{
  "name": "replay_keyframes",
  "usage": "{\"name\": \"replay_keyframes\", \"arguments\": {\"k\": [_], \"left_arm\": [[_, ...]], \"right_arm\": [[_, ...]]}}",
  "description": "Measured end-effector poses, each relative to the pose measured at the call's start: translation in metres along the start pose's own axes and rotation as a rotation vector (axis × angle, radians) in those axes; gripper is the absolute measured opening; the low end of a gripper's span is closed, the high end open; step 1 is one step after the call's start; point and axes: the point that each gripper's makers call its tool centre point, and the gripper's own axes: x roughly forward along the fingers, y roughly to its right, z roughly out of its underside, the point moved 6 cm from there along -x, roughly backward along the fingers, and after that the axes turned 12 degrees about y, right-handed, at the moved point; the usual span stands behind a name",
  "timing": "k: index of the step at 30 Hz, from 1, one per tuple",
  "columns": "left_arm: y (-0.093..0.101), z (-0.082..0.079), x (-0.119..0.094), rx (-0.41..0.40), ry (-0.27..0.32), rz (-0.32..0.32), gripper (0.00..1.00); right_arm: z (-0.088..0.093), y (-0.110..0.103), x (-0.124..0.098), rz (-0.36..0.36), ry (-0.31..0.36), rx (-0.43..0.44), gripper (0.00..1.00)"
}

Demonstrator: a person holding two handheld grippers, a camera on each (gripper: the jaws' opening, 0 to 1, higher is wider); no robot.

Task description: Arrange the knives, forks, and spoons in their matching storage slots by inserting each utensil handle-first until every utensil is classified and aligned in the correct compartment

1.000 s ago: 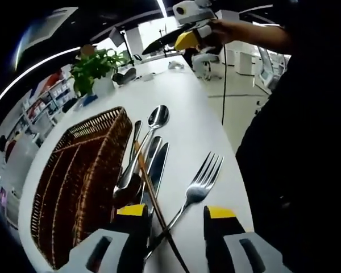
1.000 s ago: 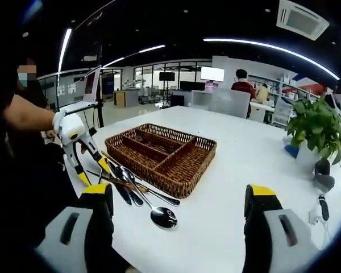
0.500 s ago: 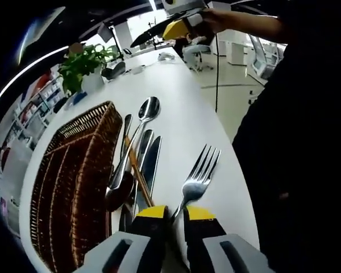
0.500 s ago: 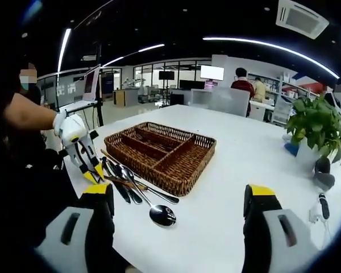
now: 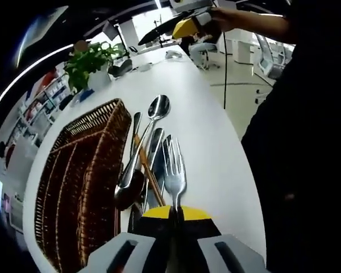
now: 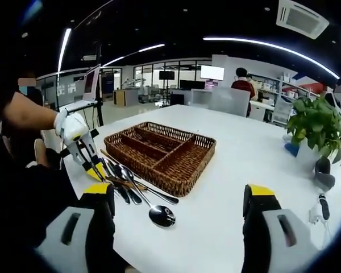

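Note:
My left gripper (image 5: 174, 214) is shut on the handle of a silver fork (image 5: 174, 170), whose tines point straight away from the jaws. Beside the fork lie a long spoon (image 5: 157, 109), knives (image 5: 154, 149), brown chopsticks (image 5: 149, 176) and a second spoon (image 5: 128, 191). They are piled along the edge of a divided wicker basket (image 5: 96, 118). In the right gripper view the basket (image 6: 184, 173) sits mid-table. The left gripper (image 6: 94, 170), held by a gloved hand, is at the utensil pile (image 6: 131, 190). My right gripper (image 6: 179, 196) hangs open above the table, holding nothing.
A potted plant (image 6: 317, 128) and small dark items (image 6: 323, 175) stand at the table's far end. The white table (image 5: 210, 131) has an edge close to the person's dark clothing (image 5: 301, 159). The right gripper (image 5: 187, 24) is raised off the table's far side.
The left jaws closed on the fork's handle, and the fork swung from slanting right to straight in line with the jaws. The right gripper stayed open and still.

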Motion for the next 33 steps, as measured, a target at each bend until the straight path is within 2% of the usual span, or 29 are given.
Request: {"name": "replay_keyframes", "arguments": {"k": [7, 14, 19, 21, 22, 24, 28, 33], "left_arm": [[0.001, -0.002, 0.004, -0.013, 0.003, 0.006, 0.04], [0.003, -0.004, 0.007, -0.072, 0.026, 0.043, 0.12], [0.002, 0.001, 0.006, -0.157, 0.061, 0.057, 0.11], [0.003, 0.003, 0.006, -0.244, 0.092, 0.058, 0.11], [0.001, 0.003, 0.007, -0.273, 0.136, 0.061, 0.11], [-0.002, 0.005, 0.008, -0.278, 0.158, 0.044, 0.09], [0.000, 0.006, 0.009, -0.272, 0.159, 0.050, 0.07], [0.003, 0.009, 0.003, -0.223, 0.106, 0.063, 0.12]], "right_arm": [[0.004, -0.001, -0.001, -0.001, -0.007, 0.001, 0.95], [0.005, 0.000, -0.005, 0.005, -0.004, 0.003, 0.95], [0.006, 0.000, -0.005, 0.008, -0.004, 0.004, 0.95], [0.006, -0.001, -0.005, 0.006, -0.004, 0.004, 0.95], [0.007, -0.002, -0.006, 0.006, -0.004, 0.004, 0.95], [0.007, -0.002, -0.006, 0.006, -0.004, 0.004, 0.95], [0.008, -0.001, -0.009, 0.011, 0.000, 0.006, 0.95], [0.011, 0.001, -0.013, 0.018, -0.008, 0.006, 0.95]]}}
